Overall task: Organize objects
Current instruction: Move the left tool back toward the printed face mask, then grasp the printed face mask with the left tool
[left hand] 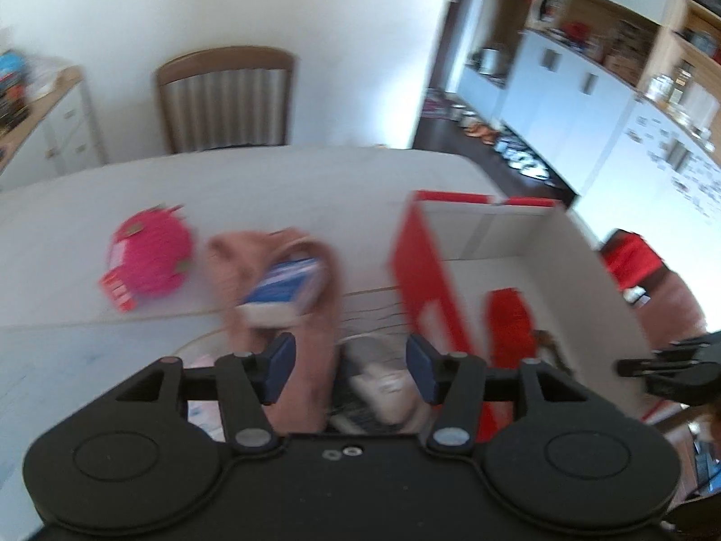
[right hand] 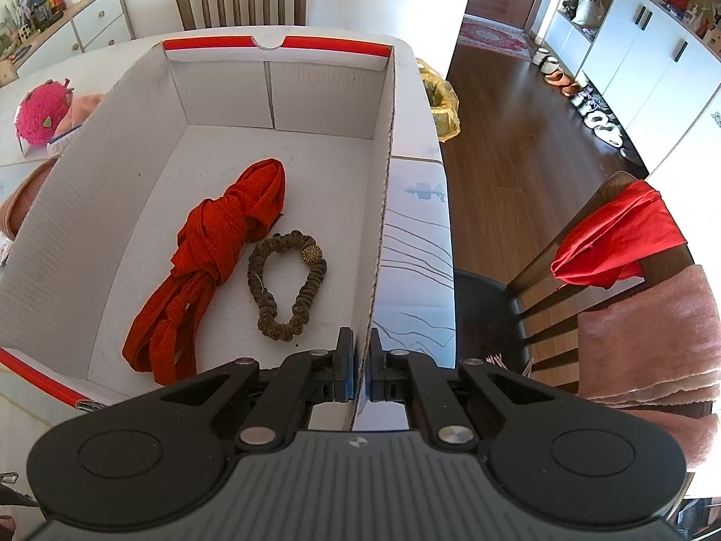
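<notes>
The box (right hand: 315, 90) is seen as matt white corrugated cardboard; the red strap (right hand: 212, 261) as woven cloth; the hair tie (right hand: 288, 288) as ruched fabric; the floor (right hand: 504, 171) as glossy wood.

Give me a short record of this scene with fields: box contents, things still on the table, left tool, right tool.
box contents: red ribbon; brown hair tie
box: cardboard box, open on top, on the white table
still on table: pink fluffy toy; blue and white carton lying on a pink cloth
left tool: open, nothing held
right tool: shut on the box's side wall
</notes>
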